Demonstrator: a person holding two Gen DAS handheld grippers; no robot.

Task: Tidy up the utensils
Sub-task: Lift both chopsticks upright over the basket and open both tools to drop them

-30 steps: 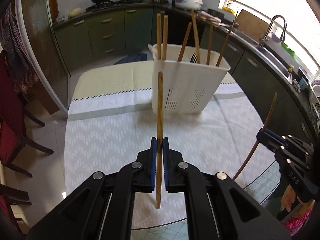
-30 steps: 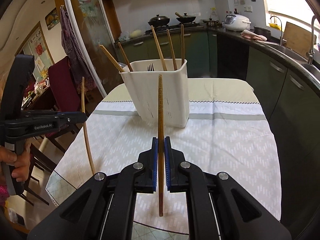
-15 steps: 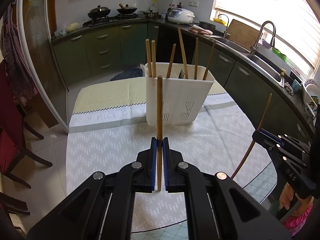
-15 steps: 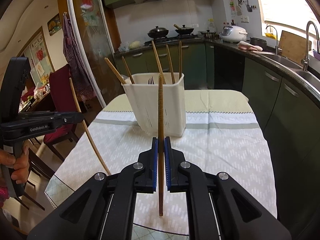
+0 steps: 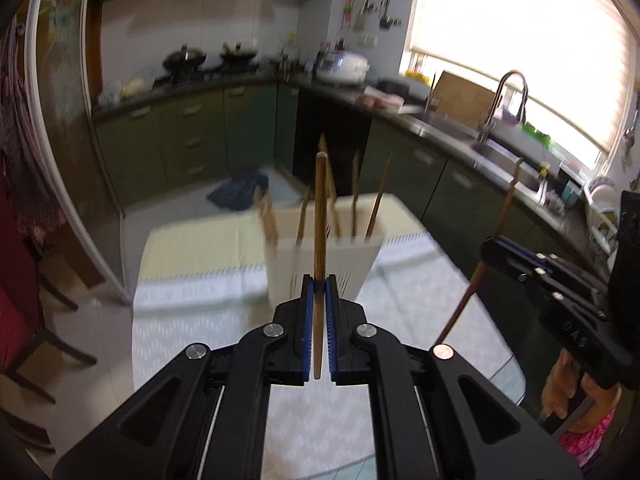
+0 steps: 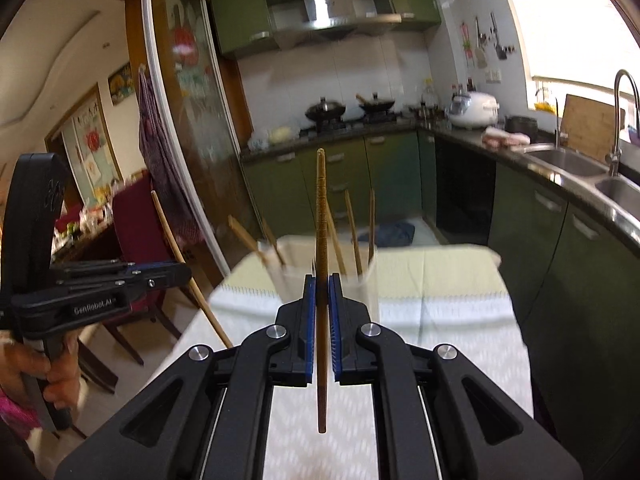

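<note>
My left gripper [image 5: 319,280] is shut on a wooden chopstick [image 5: 320,216] held upright. My right gripper [image 6: 321,279] is shut on another wooden chopstick [image 6: 321,220], also upright. A white slotted utensil holder [image 5: 352,264] stands on the table beyond both grippers, with several chopsticks and a fork in it; it also shows in the right wrist view [image 6: 370,280]. Each gripper sees the other: the right one [image 5: 486,249] at the right edge, the left one [image 6: 186,274] at the left edge, each with its chopstick.
The table carries a white patterned cloth [image 5: 192,332] with a yellow cloth [image 6: 432,268] behind it. Green kitchen cabinets [image 6: 280,184], a stove with woks and a sink counter [image 5: 460,128] lie behind. Red chairs [image 6: 136,224] stand at the left.
Both grippers have risen and tilted up with their chopsticks, so the holder sits lower and farther in both views. The views are blurred by the motion.
</note>
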